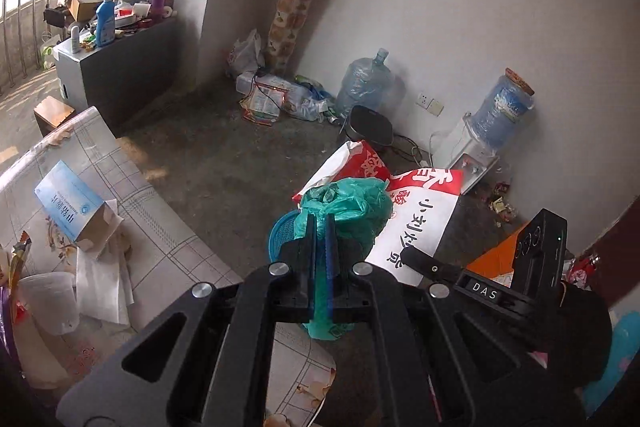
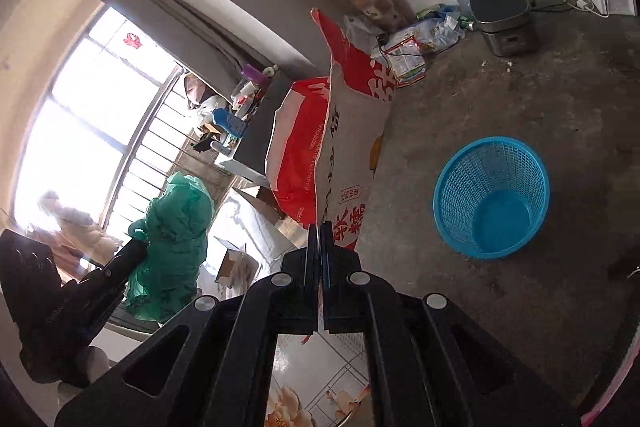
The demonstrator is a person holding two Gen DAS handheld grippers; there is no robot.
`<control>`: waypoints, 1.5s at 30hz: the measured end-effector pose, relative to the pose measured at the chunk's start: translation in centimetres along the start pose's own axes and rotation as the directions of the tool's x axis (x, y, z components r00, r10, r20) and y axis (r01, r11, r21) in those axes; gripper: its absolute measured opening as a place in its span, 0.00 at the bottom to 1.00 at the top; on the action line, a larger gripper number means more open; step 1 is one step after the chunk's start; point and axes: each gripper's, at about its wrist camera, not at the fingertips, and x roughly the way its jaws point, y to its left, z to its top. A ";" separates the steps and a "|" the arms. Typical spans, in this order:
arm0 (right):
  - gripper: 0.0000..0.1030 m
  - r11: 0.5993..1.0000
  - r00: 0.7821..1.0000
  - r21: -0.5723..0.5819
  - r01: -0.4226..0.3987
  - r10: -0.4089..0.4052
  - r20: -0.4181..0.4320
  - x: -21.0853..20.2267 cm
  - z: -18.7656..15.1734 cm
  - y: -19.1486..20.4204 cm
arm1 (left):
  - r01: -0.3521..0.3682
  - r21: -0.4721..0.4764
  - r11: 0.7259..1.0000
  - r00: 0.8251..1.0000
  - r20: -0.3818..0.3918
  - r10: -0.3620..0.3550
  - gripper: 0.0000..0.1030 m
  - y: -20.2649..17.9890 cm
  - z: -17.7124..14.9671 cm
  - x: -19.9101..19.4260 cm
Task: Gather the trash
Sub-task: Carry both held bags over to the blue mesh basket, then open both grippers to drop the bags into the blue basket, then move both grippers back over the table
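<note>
A: What is each gripper holding?

B: The left gripper (image 1: 319, 227) is clamped tight on a green bag (image 1: 352, 203), a thin plastic one, full and knotted. The right gripper (image 2: 319, 231) is pinched shut on the edge of a red-and-white sack (image 2: 340, 131).

A: Where are they in the room?

B: Both hang in the air beside the table (image 1: 168, 239), over the concrete floor. The blue basket (image 2: 492, 199) stands empty on the floor, well apart from the sack in the right wrist view. In the left wrist view the green bag hangs in front of it and hides most of it.

A: How will the green bag handle?

B: I judge it soft and light. It sags and crumples around the jaws, so it will swing. The film is thin and could tear or slip if gripped on a single layer. The bunched neck near the knot looks like the safest hold.

A: And the sack?

B: Stiffer; it looks like woven plastic or heavy paper. It keeps a flat, folded shape while held by one edge, so I take it to be empty or nearly so. It is big, so it will flap and may catch on the table. A hold on a doubled edge or corner should be firmer than on one slick sheet.
</note>
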 end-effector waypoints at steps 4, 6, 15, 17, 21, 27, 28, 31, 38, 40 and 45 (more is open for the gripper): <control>0.02 0.987 0.997 0.141 0.071 -0.068 -0.024 3.7 1.0 -6.1 | -0.023 0.035 0.999 0.982 -0.184 0.029 0.02 -2.0 1.2 10.6; 0.02 0.974 0.997 0.214 0.076 -0.067 -0.049 5.7 1.8 -8.9 | -0.054 0.078 0.996 0.972 -0.225 0.070 0.02 -3.2 1.2 14.9; 0.45 0.877 0.968 0.422 0.231 -0.165 -0.188 16.6 4.6 -22.1 | -0.147 0.145 0.978 0.929 -0.319 0.187 0.50 -3.0 1.8 30.0; 0.45 0.845 0.937 0.418 0.333 -0.248 -0.244 18.1 4.0 -24.5 | -0.144 0.108 0.984 0.932 -0.319 0.172 0.50 -2.4 2.0 29.8; 0.45 0.839 0.930 0.411 0.357 -0.281 -0.235 18.3 3.1 -26.7 | -0.136 0.097 0.986 0.957 -0.246 0.156 0.51 -2.1 3.1 26.4; 0.45 0.899 0.939 0.271 0.343 -0.322 -0.122 15.0 2.8 -22.8 | -0.094 0.093 0.991 0.993 -0.069 0.101 0.59 -3.4 5.4 16.4; 0.45 0.913 0.941 0.226 0.340 -0.328 -0.087 13.9 3.0 -21.0 | -0.079 0.090 0.993 0.996 -0.043 0.083 0.60 -3.5 5.7 14.5; 0.45 0.943 0.946 0.089 0.321 -0.324 0.019 11.0 3.4 -15.9 | -0.047 0.093 0.995 0.997 0.059 0.041 0.71 -3.6 6.2 8.0; 0.71 0.928 0.939 -0.199 0.313 -0.272 0.210 5.9 2.7 -4.6 | -0.152 0.081 0.985 0.956 0.267 0.125 0.84 -0.5 4.1 -6.0; 0.82 0.912 0.935 -0.260 0.317 -0.254 0.249 4.9 2.2 -1.7 | -0.196 0.030 0.980 0.937 0.301 0.178 0.86 1.3 3.2 -9.4; 0.93 0.870 0.925 -0.375 0.319 -0.200 0.323 3.5 0.7 4.1 | -0.283 -0.099 0.954 0.881 0.367 0.299 0.90 6.0 0.8 -16.9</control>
